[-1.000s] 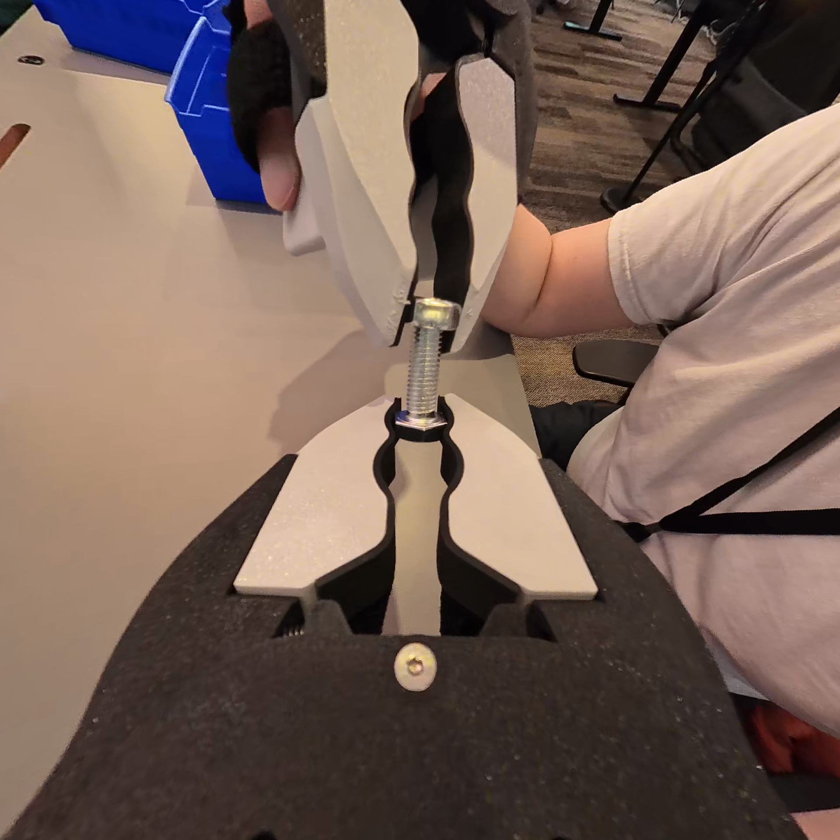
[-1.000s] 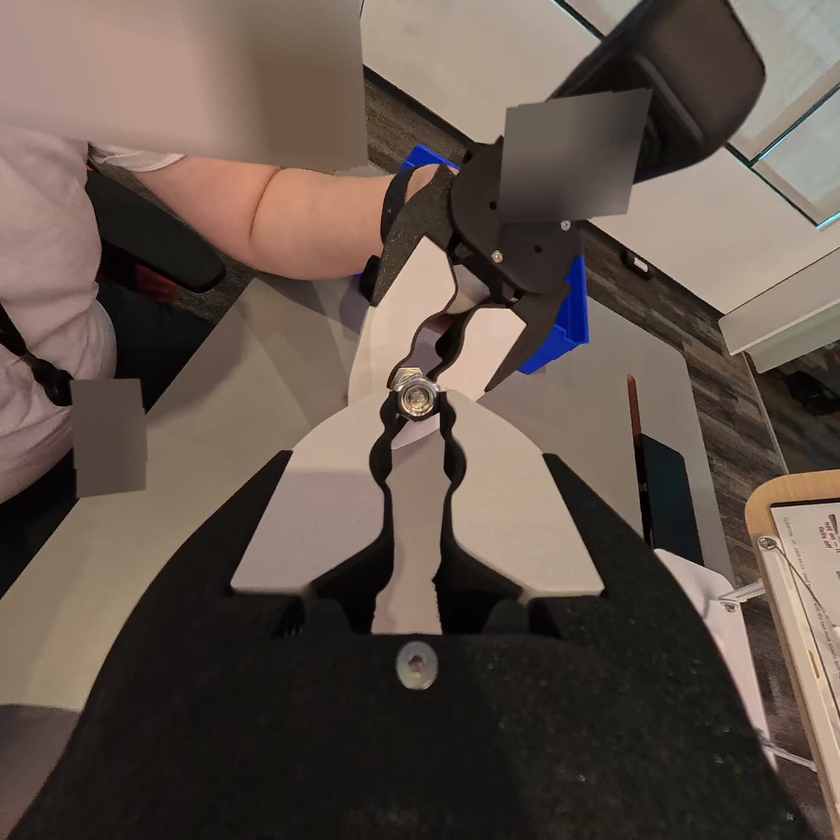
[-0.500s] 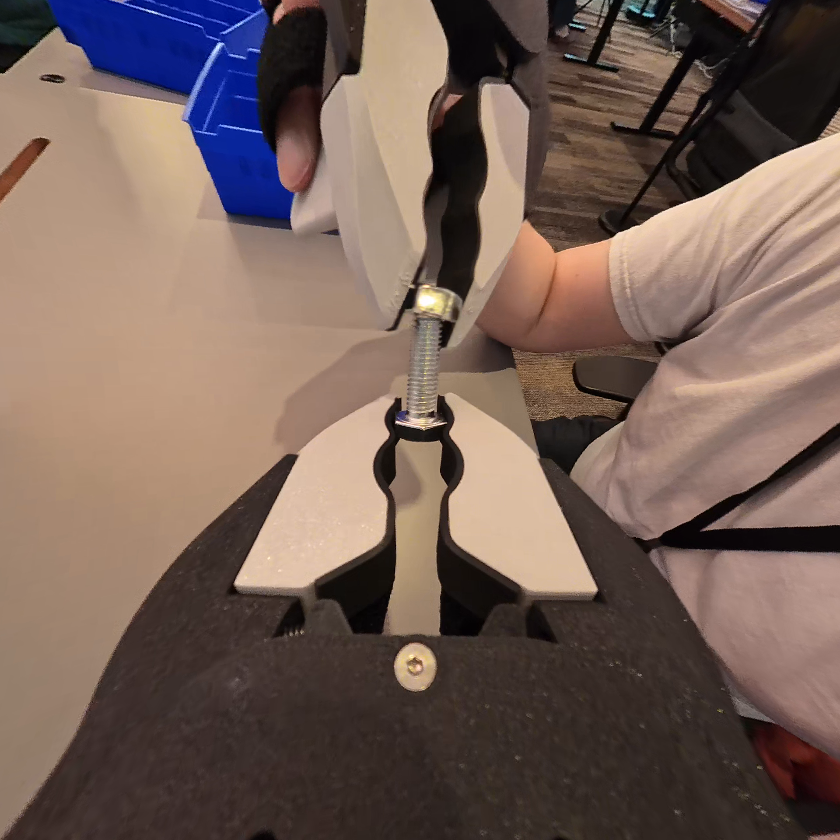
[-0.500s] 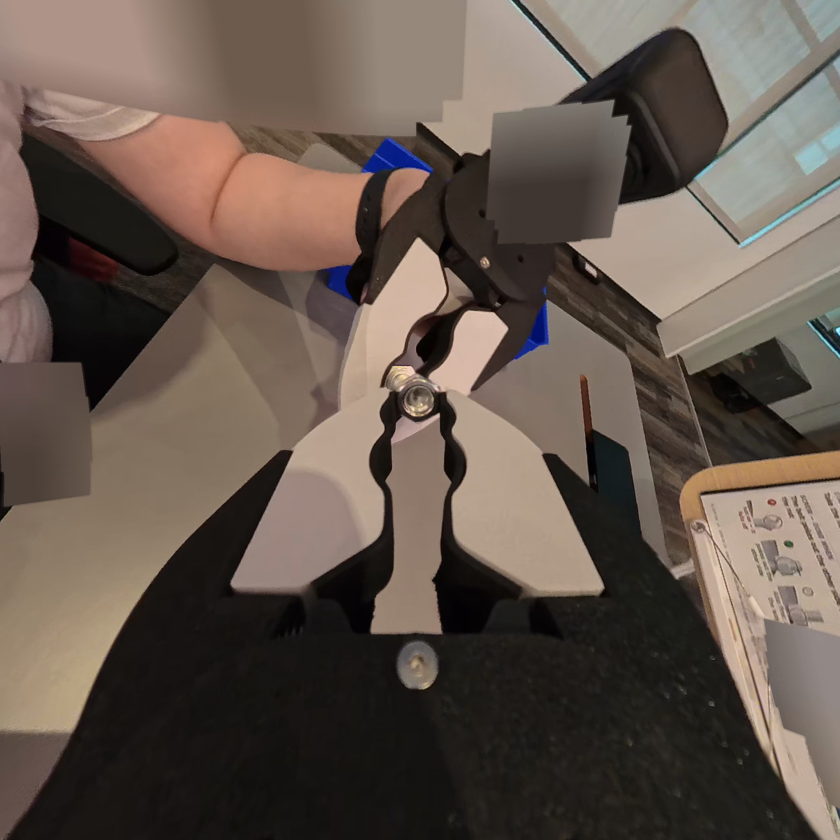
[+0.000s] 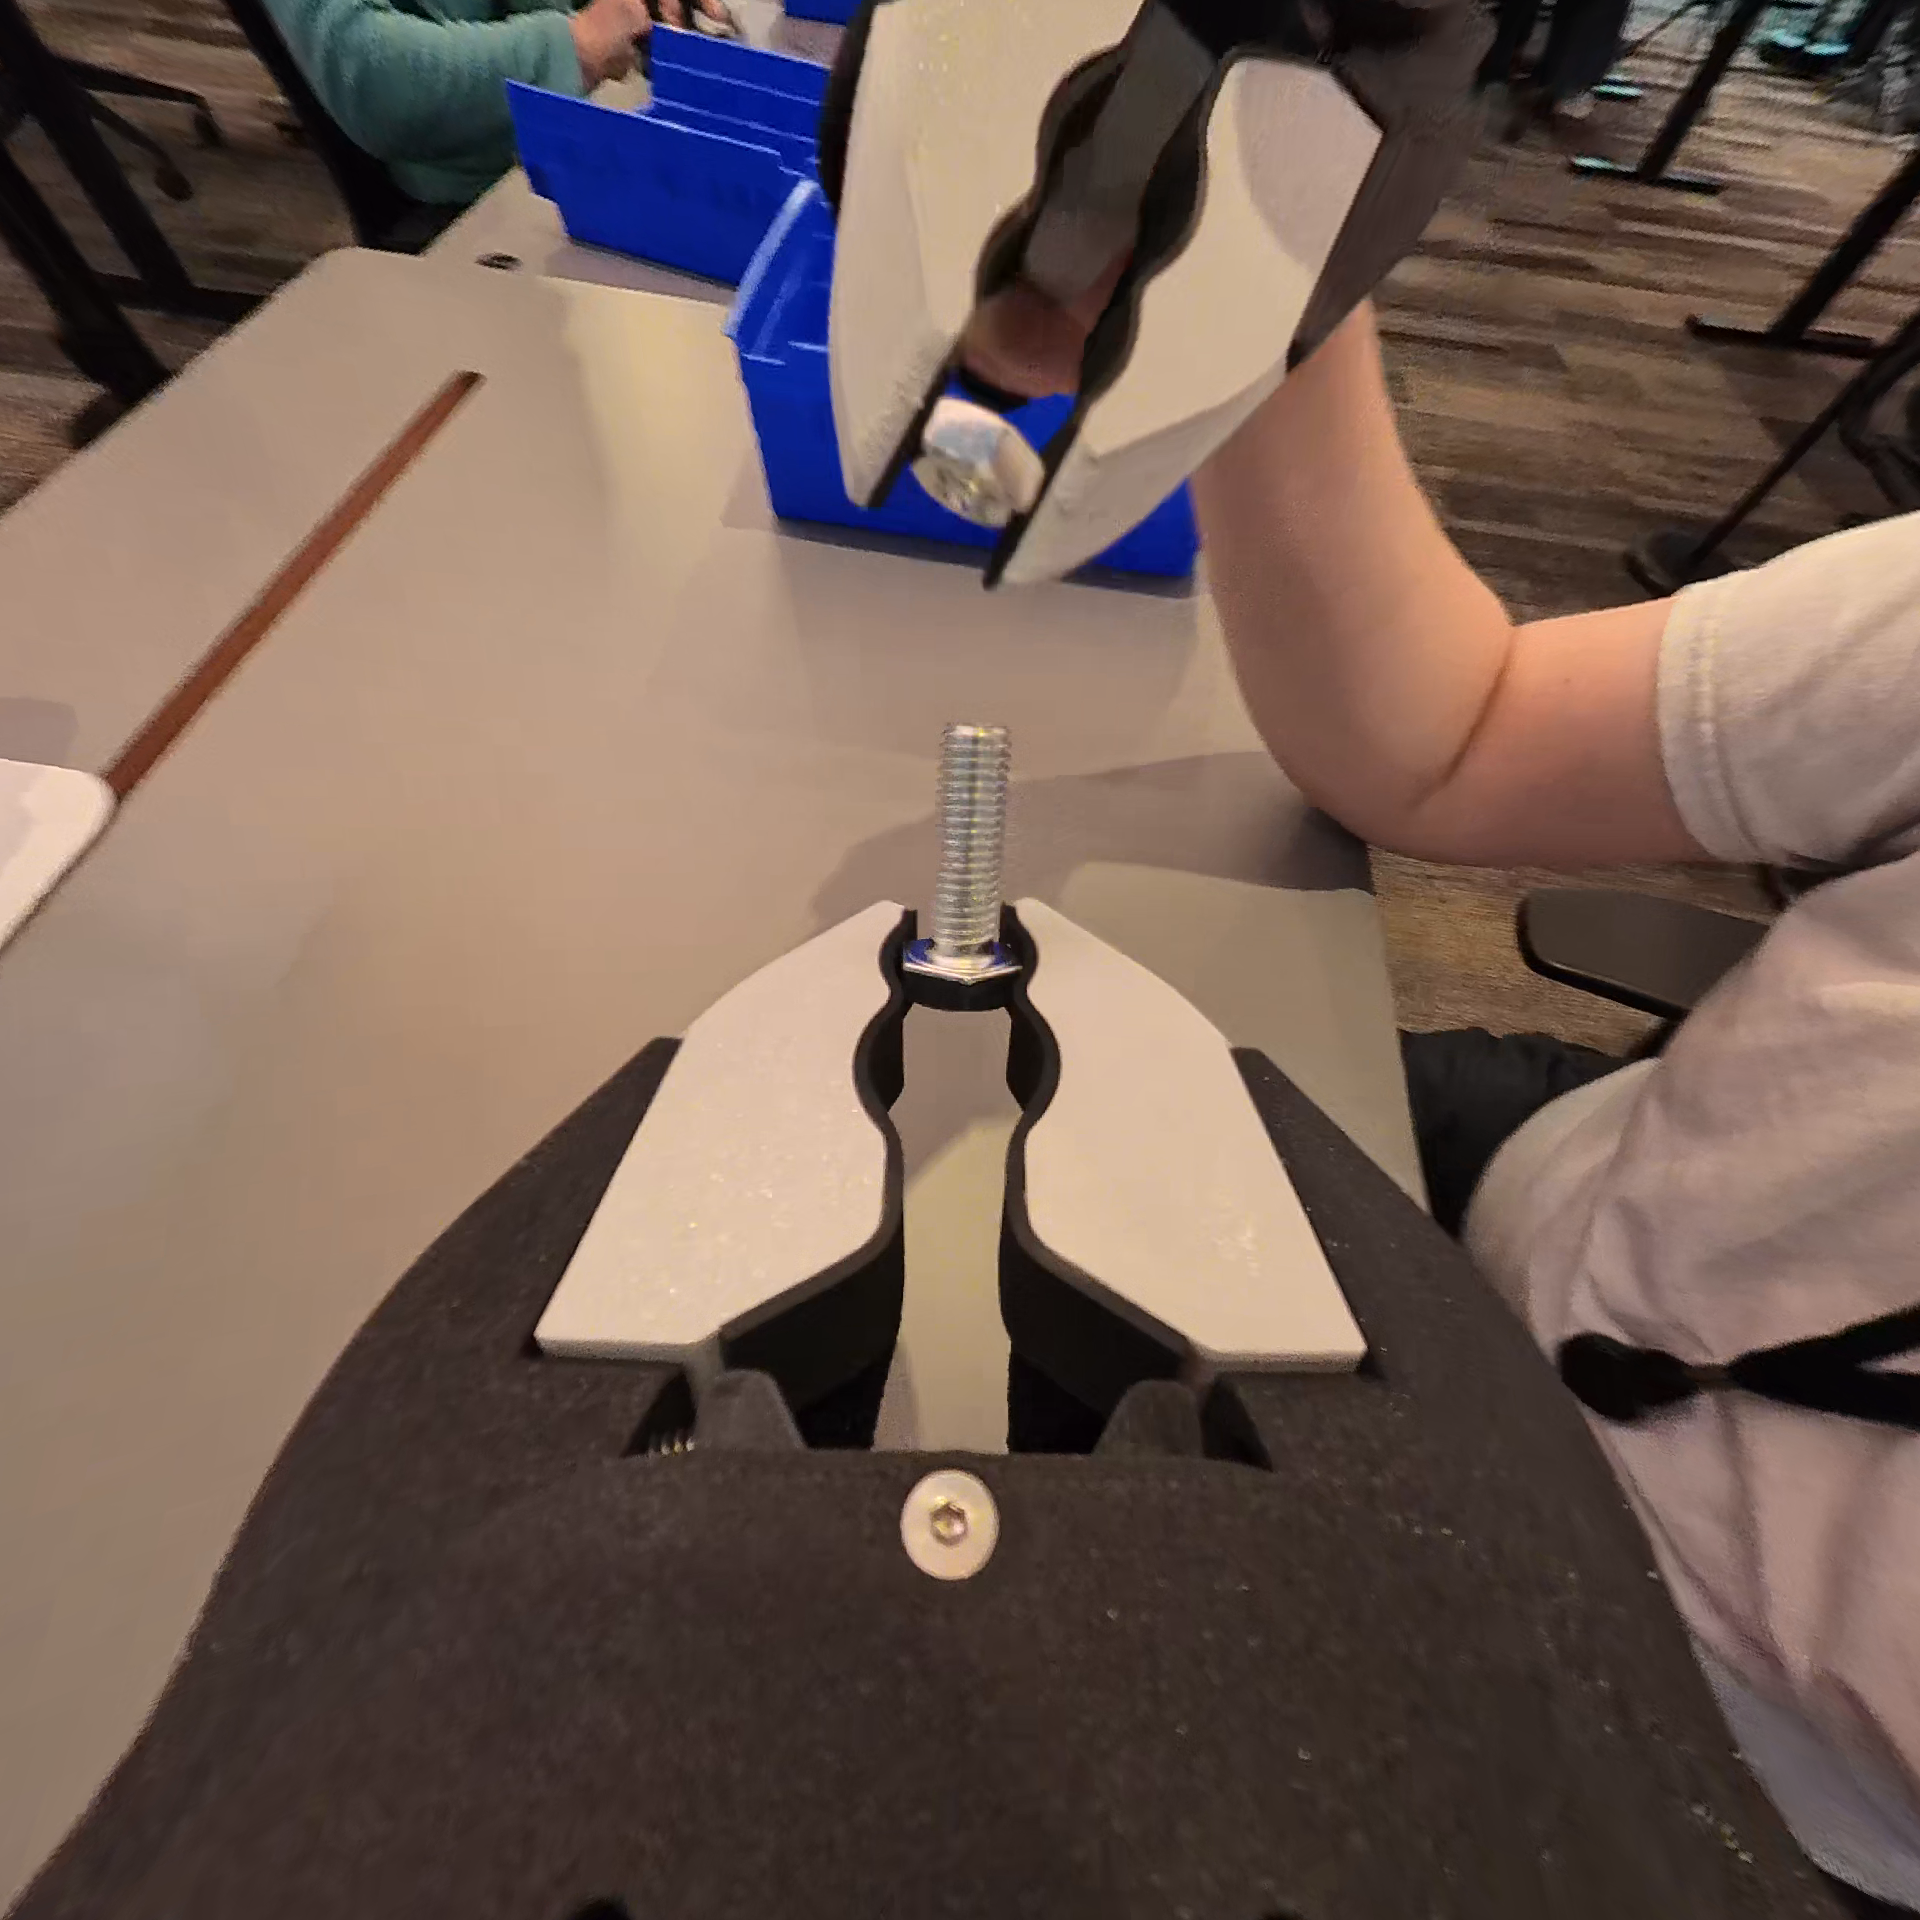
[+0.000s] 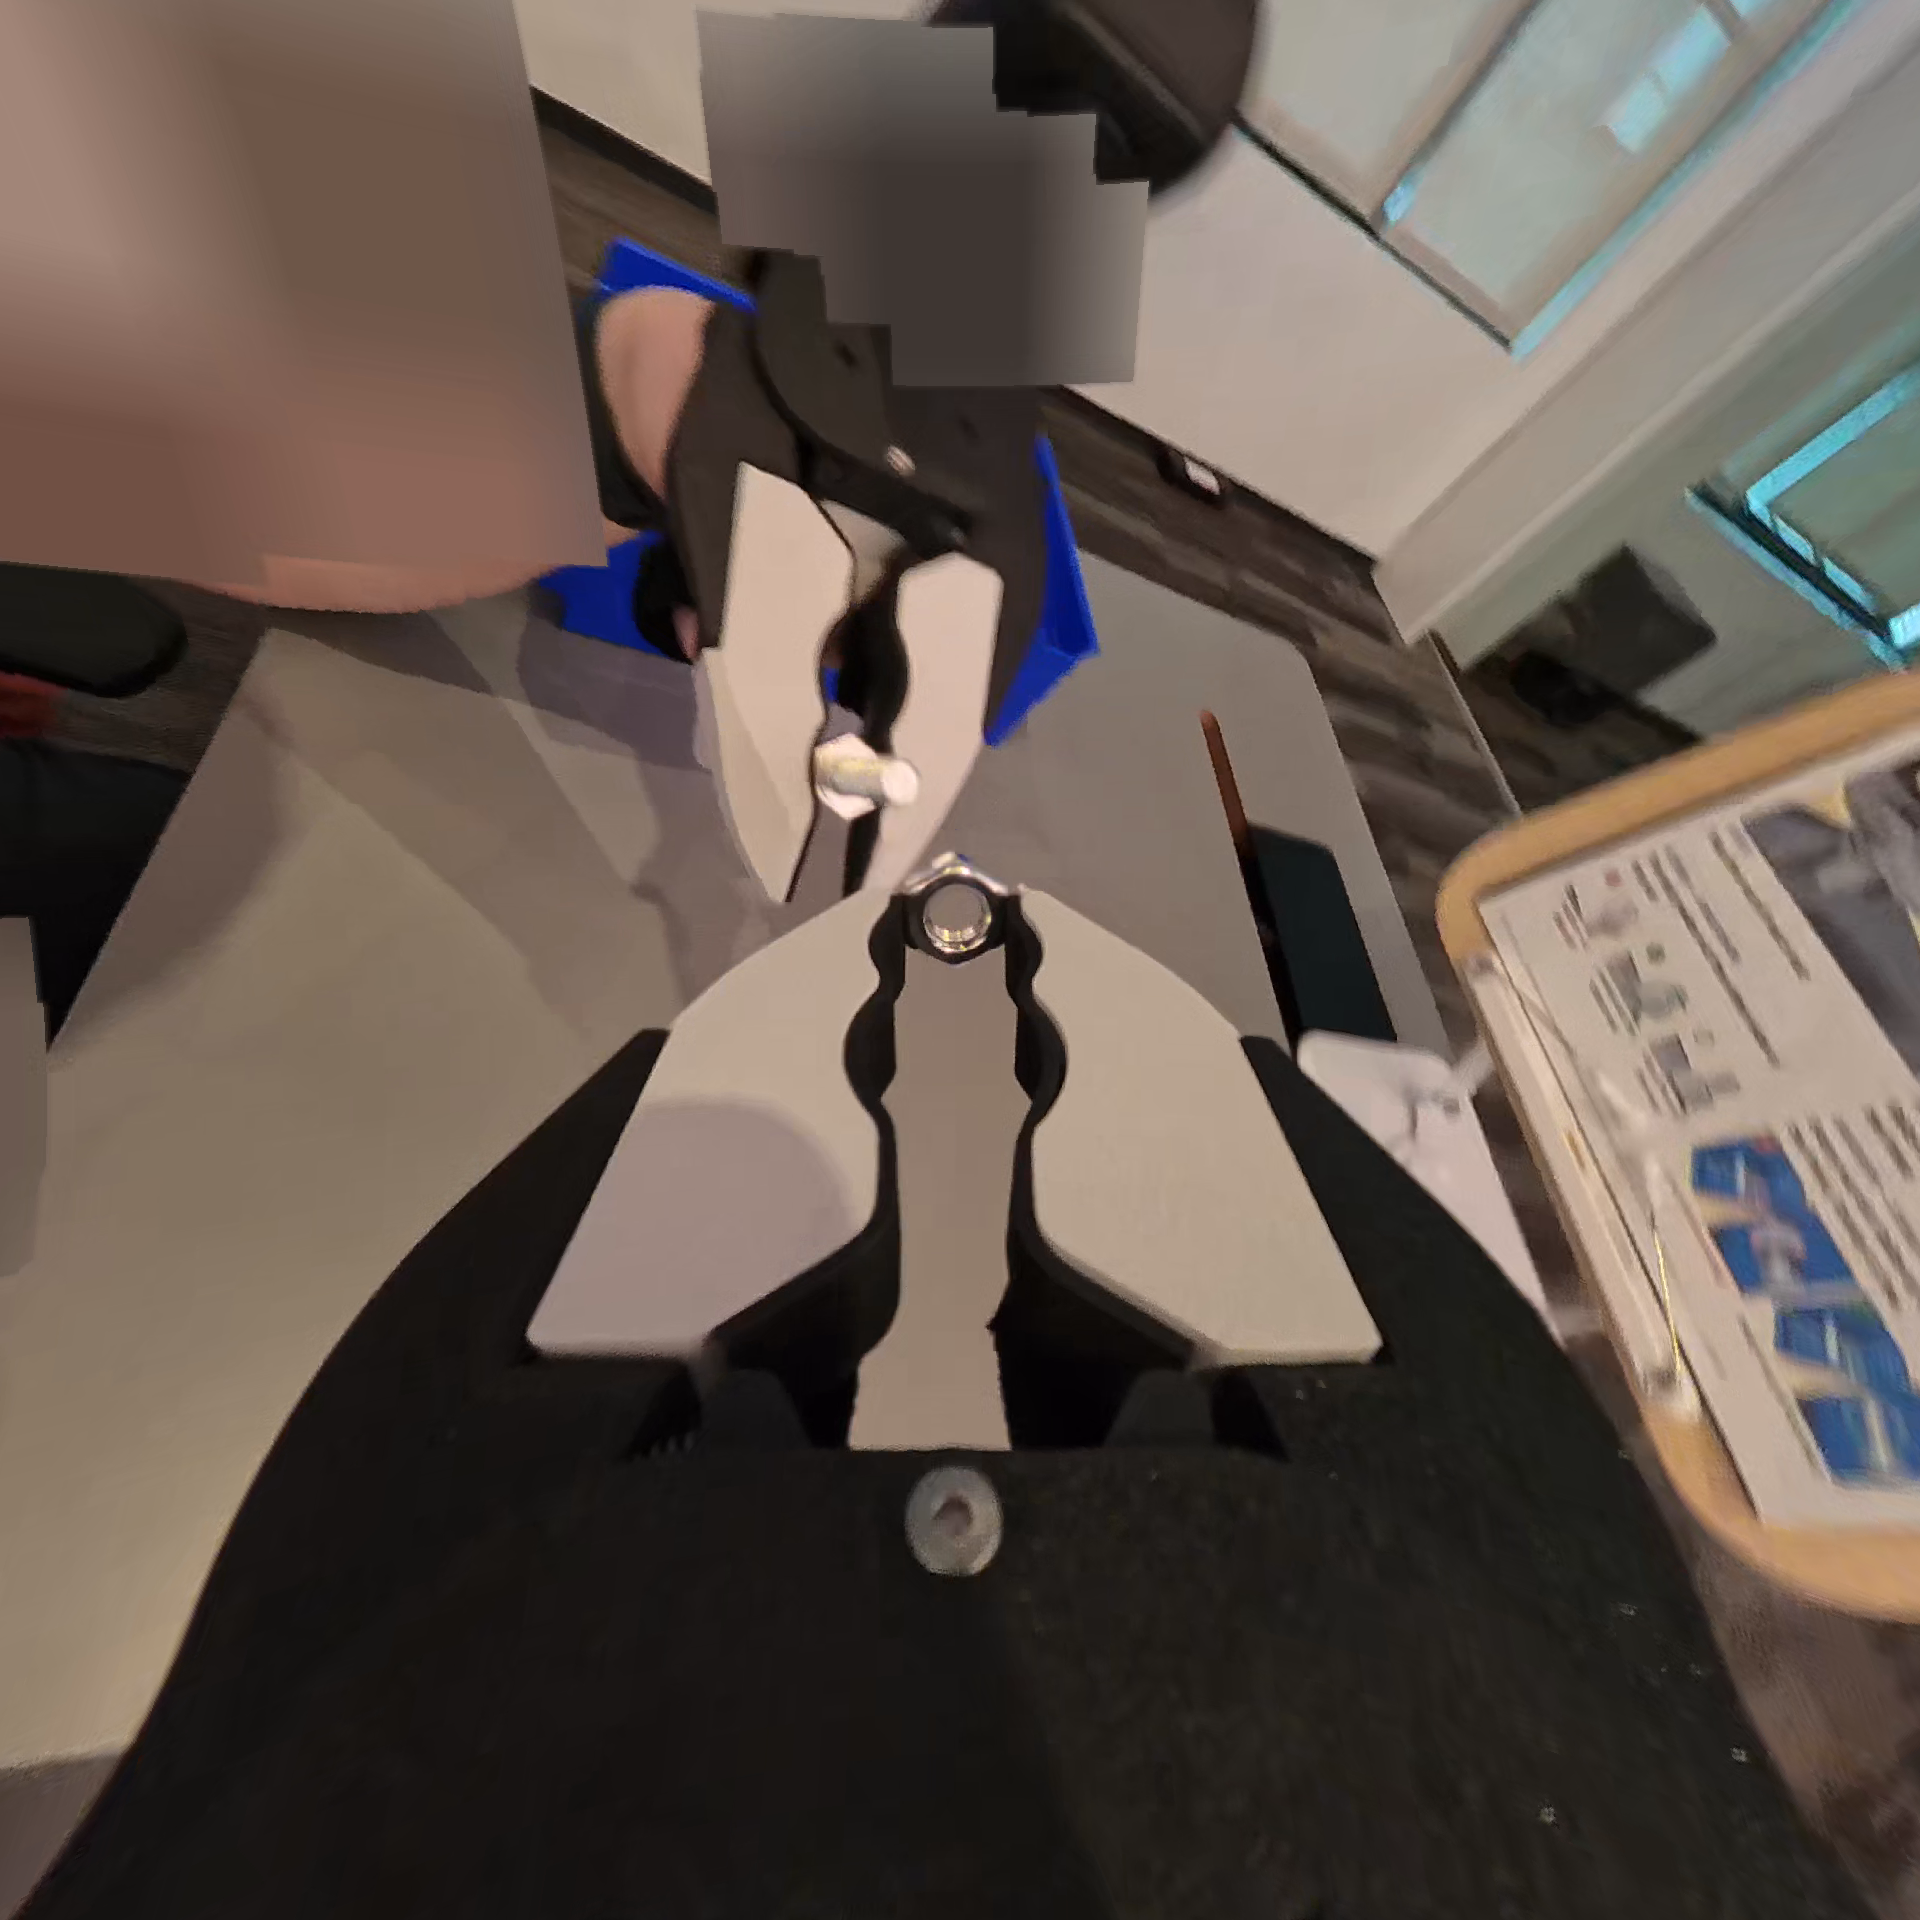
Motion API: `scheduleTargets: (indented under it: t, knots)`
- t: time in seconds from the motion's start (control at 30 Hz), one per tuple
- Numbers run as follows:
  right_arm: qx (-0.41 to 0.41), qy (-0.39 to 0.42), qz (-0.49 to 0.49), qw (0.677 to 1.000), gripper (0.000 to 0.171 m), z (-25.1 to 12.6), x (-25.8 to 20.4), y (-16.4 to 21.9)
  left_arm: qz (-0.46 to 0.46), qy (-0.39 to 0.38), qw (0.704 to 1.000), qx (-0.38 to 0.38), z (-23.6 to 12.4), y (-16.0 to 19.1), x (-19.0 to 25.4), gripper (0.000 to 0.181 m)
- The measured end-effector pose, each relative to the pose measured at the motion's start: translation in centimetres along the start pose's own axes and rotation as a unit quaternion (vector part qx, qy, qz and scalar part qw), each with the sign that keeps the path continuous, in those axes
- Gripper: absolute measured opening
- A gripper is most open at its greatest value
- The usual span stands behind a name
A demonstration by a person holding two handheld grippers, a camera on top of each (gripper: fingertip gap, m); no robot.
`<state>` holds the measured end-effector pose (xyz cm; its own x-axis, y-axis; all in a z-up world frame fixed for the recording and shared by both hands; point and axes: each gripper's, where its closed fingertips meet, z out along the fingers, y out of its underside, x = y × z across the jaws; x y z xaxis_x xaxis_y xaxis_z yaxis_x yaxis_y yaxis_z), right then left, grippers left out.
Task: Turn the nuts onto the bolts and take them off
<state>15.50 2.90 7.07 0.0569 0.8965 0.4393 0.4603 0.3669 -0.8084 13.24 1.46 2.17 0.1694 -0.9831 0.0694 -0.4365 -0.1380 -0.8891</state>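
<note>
My left gripper [image 5: 956,925] is shut on the hex head of a silver bolt [image 5: 968,831]. Its bare threaded shaft points away from me over the grey table [image 5: 416,935]. My right gripper [image 5: 966,509] hangs above and beyond the bolt tip, apart from it, shut on a silver nut [image 5: 977,473]. In the right wrist view my right gripper [image 6: 948,904] holds the nut [image 6: 948,923] with its hole facing the camera. The left gripper [image 6: 831,873] shows just beyond it with the bolt [image 6: 868,779] sticking out sideways.
A blue bin [image 5: 790,343] stands on the table behind the right gripper, with another blue bin [image 5: 644,177] farther back by a person's green sleeve [image 5: 436,83]. A wooden board with a printed sheet [image 6: 1714,1143] lies at the right. My arm [image 5: 1403,707] rests at the table's right edge. There is about 6 centimeters between the tips of the two grippers.
The nut sat on the end of the bolt before. Now it is off the bolt, and the right gripper has lifted up and away with it. The bolt's thread is bare.
</note>
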Motion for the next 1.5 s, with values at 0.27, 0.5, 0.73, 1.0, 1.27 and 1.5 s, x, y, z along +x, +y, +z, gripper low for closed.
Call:
scheduleTargets:
  t: [0.27, 0.5, 0.73, 1.0, 1.27, 1.5]
  knots:
    - [-0.216, 0.277, 0.238, 0.905, 0.017, -19.1, 3.7, 10.4, 0.031, -0.081, 0.996, 0.021, -1.9, -1.5, -1.0, 0.015]
    - [-0.402, 0.285, 0.513, 0.703, 0.018, -35.2, -2.6, 30.6, 0.047, -0.08, 0.995, 0.025, -1.9, -2.1, 0.2, 0.015]
    - [-0.422, 0.265, 0.582, 0.643, 0.018, -36.3, -6.1, 38.9, 0.057, -0.08, 0.995, 0.007, -1.3, -1.7, 0.7, 0.015]
    - [-0.429, 0.228, 0.604, 0.631, 0.018, -35.0, -7.6, 41.2, 0.055, -0.073, 0.996, -0.011, -0.5, -1.0, 0.7, 0.015]
    - [-0.386, 0.254, 0.606, 0.648, 0.028, -35.6, -6.6, 39.0, 0.056, -0.07, 0.996, -0.011, -0.5, -1.0, 0.9, 0.015]
    - [-0.131, 0.219, 0.38, 0.889, 0.025, -25.1, 1.2, 16.0, 0.063, -0.06, 0.996, -0.003, 0.4, -1.3, 1.4, 0.015]
